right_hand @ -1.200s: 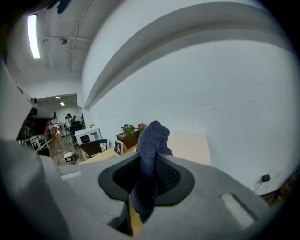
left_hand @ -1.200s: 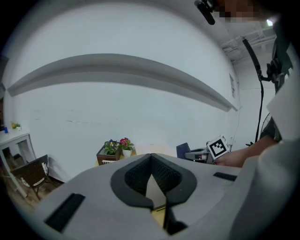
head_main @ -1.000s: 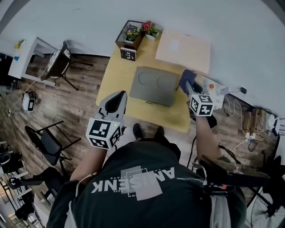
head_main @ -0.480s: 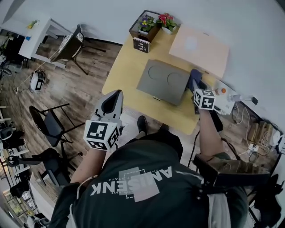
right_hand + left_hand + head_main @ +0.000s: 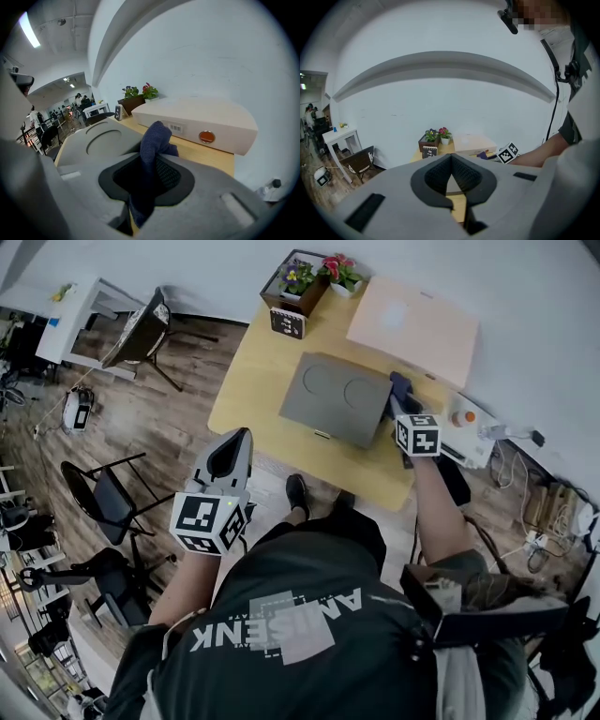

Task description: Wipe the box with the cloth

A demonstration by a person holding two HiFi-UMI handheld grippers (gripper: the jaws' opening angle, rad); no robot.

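Observation:
My right gripper is shut on a dark blue cloth, which bunches up out of its jaws. It hovers at the right edge of a flat grey box with two round recesses in its top. Just beyond the cloth lies a pale flat box, whose front side carries a barcode label and an orange round sticker. The cloth's tip is close to that side; contact cannot be made out. My left gripper is shut and empty, held off the table over the floor.
A yellow table holds both boxes. At its far left corner stand a flower planter and a marker card. A white device and cables lie to the right. Chairs stand on the wooden floor at left.
The head view has shifted. My right gripper keeps the cloth at the grey box's right edge, slightly nearer the pale box. The left gripper stays off the table.

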